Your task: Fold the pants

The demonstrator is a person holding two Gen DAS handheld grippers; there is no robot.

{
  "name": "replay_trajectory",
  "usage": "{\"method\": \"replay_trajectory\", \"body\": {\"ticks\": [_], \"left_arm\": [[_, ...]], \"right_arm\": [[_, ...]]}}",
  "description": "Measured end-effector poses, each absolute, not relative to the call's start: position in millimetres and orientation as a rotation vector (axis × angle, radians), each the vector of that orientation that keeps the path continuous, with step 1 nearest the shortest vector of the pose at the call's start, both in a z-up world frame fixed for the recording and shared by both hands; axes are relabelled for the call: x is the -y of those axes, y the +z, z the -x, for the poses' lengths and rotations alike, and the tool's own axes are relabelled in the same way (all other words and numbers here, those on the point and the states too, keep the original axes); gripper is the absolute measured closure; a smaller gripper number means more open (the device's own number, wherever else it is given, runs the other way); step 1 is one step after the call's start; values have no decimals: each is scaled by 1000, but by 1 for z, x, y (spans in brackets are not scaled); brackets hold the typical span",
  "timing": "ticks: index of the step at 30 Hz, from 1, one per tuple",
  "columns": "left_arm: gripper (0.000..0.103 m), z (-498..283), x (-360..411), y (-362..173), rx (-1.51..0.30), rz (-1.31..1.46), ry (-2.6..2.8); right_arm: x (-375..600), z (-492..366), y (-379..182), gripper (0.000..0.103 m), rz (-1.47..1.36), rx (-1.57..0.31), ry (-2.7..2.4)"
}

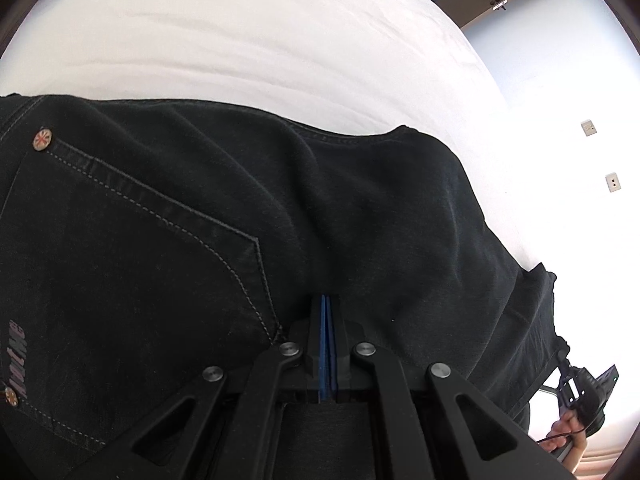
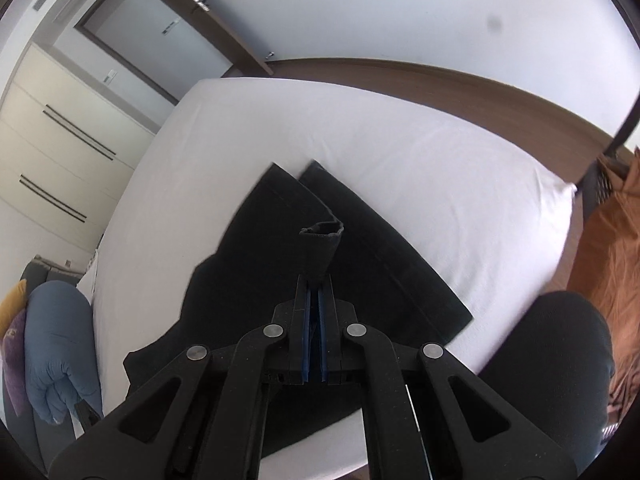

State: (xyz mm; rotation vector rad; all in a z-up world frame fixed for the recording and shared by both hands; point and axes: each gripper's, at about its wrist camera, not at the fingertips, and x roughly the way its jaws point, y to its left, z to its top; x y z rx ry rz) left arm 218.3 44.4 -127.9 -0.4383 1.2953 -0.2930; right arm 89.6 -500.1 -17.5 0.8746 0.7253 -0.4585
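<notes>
White bed [image 2: 400, 152] by a wardrobe [image 2: 60, 148] | black pants [image 2: 256, 248] spread on the bed, legs running toward its far side | left gripper [image 1: 328, 300] clamped on pants fabric beside the back pocket [image 1: 132, 248] | right gripper [image 2: 315, 280] pinching a raised hem above the legs | orange cloth [image 2: 612, 240] right of the bed
</notes>
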Motion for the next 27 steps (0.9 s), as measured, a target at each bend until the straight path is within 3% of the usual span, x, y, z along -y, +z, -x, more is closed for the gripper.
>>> {"method": "replay_trajectory", "body": {"ticks": [2,4,6,12,27], "left_arm": [[97,-217,-39,-125,-1294,430,-282],[88,-216,-34,-121,-1286,440,-290],[65,-213,-26,-118,-1276,450,-311],[29,-204,9,-105,-1251,380,-317],[24,-201,30,-112,-1192,332,-337]], "right_arm": [[492,-69,-39,101,-937,-730,-477],[494,-63,-50,101,-964,-728,-491],[500,-55,-61,102,-972,-715,-491],[495,-24,-53,102,-970,-701,-496],[489,-20,-77,103,-1000,-731,-516]]}}
